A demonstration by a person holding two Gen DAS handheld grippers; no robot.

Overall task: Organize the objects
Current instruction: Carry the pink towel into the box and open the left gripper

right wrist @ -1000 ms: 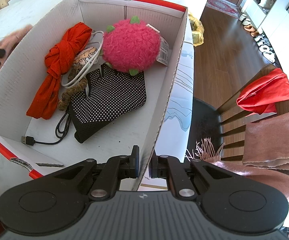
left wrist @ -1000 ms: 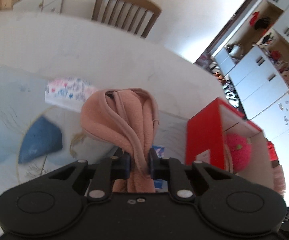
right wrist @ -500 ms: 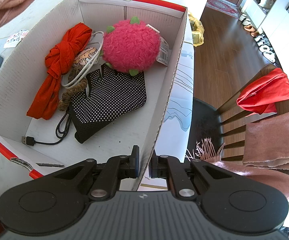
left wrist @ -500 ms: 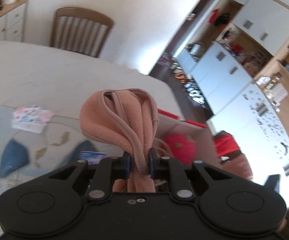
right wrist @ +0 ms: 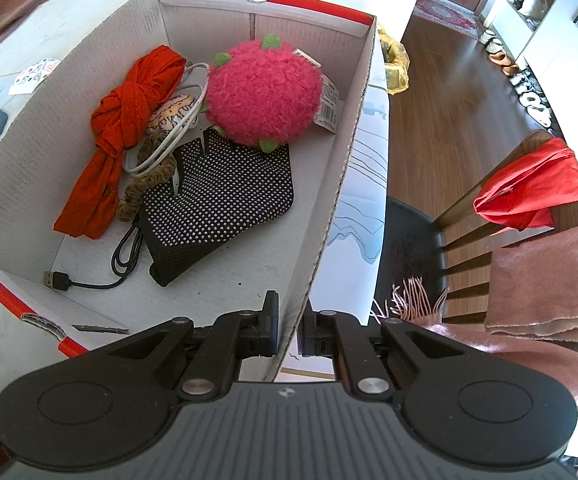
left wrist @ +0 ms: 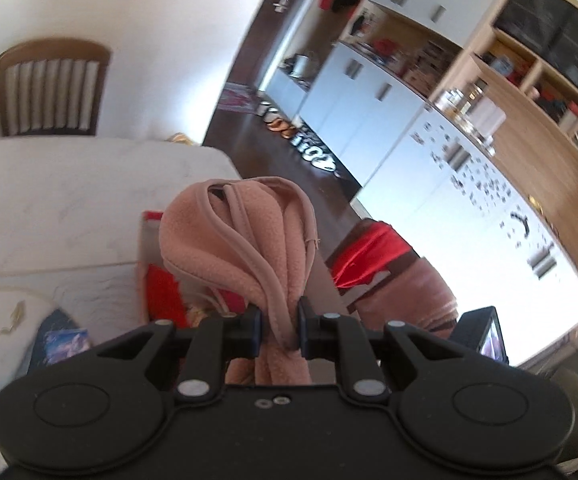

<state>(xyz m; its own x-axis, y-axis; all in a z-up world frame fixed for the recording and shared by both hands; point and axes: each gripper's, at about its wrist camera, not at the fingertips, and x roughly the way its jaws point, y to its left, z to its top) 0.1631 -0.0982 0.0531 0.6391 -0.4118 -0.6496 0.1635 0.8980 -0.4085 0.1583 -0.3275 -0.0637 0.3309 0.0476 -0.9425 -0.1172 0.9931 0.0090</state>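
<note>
The left gripper [left wrist: 280,330] pinches the fleece [left wrist: 245,240]; the right gripper [right wrist: 287,330] clamps the box [right wrist: 341,172] wall. Release should probably occur low, over bare floor beside the glove [right wrist: 225,196].

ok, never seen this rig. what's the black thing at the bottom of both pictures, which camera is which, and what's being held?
The black shape is a handheld two-finger gripper; a person carries one in each hand, with a fisheye camera on each looking forward along the fingers.

The left wrist view shows the left gripper shut on a pink fleece garment, lifted above the table.

The right wrist view shows the right gripper pinching the side wall of a red-trimmed cardboard box, one finger inside and one outside.

In the box lie a pink plush ball, a knotted red cloth, a black dotted glove, a white cable, a brown scrunchie and a black USB cable.
</note>
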